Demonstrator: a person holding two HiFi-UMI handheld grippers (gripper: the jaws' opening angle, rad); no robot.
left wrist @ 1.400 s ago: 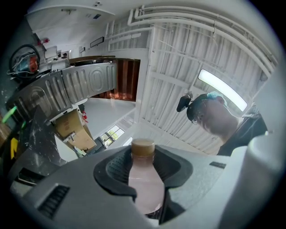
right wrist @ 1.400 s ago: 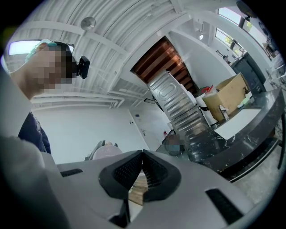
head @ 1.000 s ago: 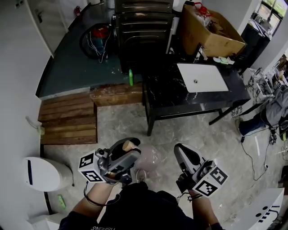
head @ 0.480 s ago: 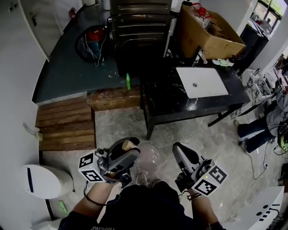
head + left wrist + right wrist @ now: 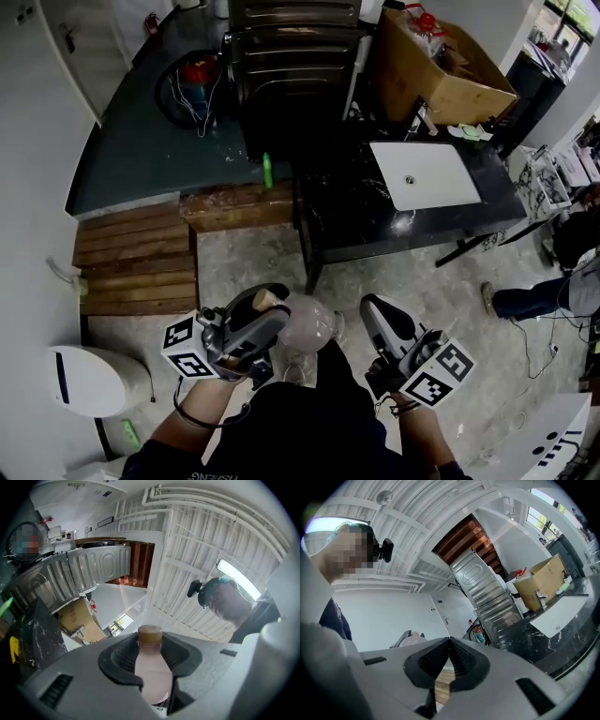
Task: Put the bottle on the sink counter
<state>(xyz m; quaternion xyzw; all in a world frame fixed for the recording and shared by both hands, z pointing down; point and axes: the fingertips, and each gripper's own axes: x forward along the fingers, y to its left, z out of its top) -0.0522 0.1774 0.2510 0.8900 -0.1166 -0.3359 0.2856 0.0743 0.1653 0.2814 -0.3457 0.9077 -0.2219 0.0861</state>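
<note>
My left gripper [image 5: 267, 314] is shut on a bottle [image 5: 152, 667] with a pale pink body and a tan cap [image 5: 263, 299]. The cap sticks up between the dark pads, and the pink body [image 5: 309, 326] shows just past the jaw tips. My right gripper [image 5: 380, 314] hangs beside it, shut and empty, its pads [image 5: 440, 658] meeting. Both are low over the stone floor, well short of the black marble sink counter [image 5: 347, 211] with its white basin [image 5: 427, 175]. In the right gripper view the counter [image 5: 555, 641] lies ahead at the right.
A ribbed metal cabinet [image 5: 291, 56] stands behind the counter, with a cardboard box [image 5: 441, 66] at its back right. A wooden step [image 5: 141, 262] and a green bottle [image 5: 267, 171] are at the left. A white bin [image 5: 89, 375] is at the lower left. A person's legs [image 5: 534, 300] and cables are at the right.
The view has shifted slightly and the counter sits a touch nearer. Both grippers hold their pose, the left one still carrying the bottle. The person at the right has drawn back toward the edge.
</note>
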